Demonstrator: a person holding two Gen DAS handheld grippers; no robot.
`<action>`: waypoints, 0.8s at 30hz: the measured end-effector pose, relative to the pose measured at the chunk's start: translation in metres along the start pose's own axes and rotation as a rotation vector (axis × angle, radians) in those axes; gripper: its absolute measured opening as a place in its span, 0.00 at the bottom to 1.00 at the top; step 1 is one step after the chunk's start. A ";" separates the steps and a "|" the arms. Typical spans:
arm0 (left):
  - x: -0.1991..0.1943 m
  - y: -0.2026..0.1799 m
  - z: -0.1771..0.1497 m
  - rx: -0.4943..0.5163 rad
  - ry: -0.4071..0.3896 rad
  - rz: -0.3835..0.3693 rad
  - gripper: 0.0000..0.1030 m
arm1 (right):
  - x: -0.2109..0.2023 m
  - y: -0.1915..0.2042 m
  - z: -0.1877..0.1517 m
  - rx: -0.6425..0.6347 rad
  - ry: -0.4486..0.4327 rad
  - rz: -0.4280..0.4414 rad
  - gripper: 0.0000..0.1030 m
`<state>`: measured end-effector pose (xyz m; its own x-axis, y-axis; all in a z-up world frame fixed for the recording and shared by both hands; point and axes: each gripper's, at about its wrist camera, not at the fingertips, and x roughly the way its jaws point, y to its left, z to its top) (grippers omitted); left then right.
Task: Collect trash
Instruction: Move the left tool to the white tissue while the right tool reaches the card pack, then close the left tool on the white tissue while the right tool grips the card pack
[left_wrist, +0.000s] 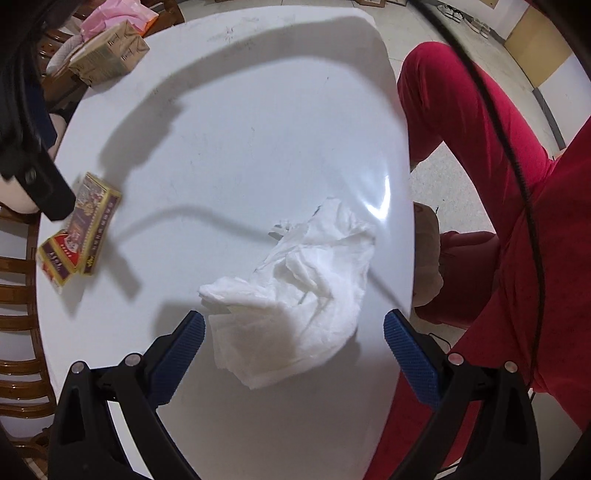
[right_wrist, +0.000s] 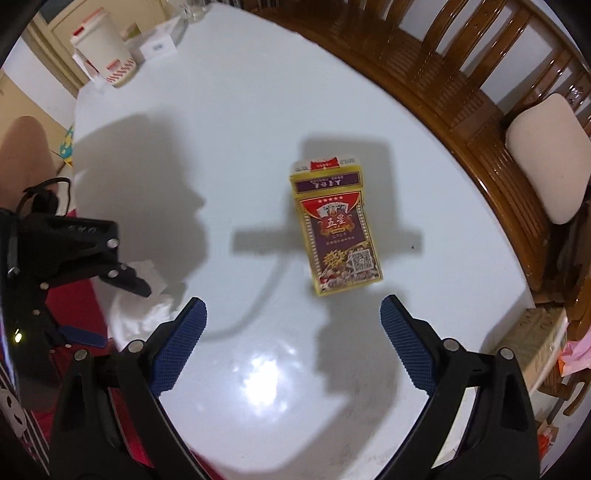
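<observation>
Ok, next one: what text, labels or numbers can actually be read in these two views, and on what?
"五星": playing-card box, in gold on its red emblem, right wrist view.
A row of stars above that emblem; the purple flap's line, small print and QR code are too blurred to read.
White cup: red print, unreadable.
Brown carton: markings blurred.
Crumpled tissue: no text.
</observation>
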<state>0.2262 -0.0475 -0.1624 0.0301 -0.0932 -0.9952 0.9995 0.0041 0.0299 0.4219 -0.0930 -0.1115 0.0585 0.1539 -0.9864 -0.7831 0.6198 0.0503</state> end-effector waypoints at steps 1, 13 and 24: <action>0.002 0.002 0.000 0.000 -0.003 -0.004 0.92 | 0.007 -0.002 0.003 -0.003 0.008 0.006 0.90; 0.025 0.022 -0.001 -0.041 -0.007 -0.045 0.92 | 0.077 -0.020 0.034 0.011 0.093 -0.034 0.90; 0.025 0.033 -0.002 -0.083 -0.038 -0.056 0.85 | 0.073 -0.021 0.026 0.072 0.020 -0.053 0.61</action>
<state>0.2604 -0.0476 -0.1865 -0.0246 -0.1336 -0.9907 0.9962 0.0799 -0.0355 0.4583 -0.0747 -0.1806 0.0857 0.1039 -0.9909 -0.7330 0.6802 0.0079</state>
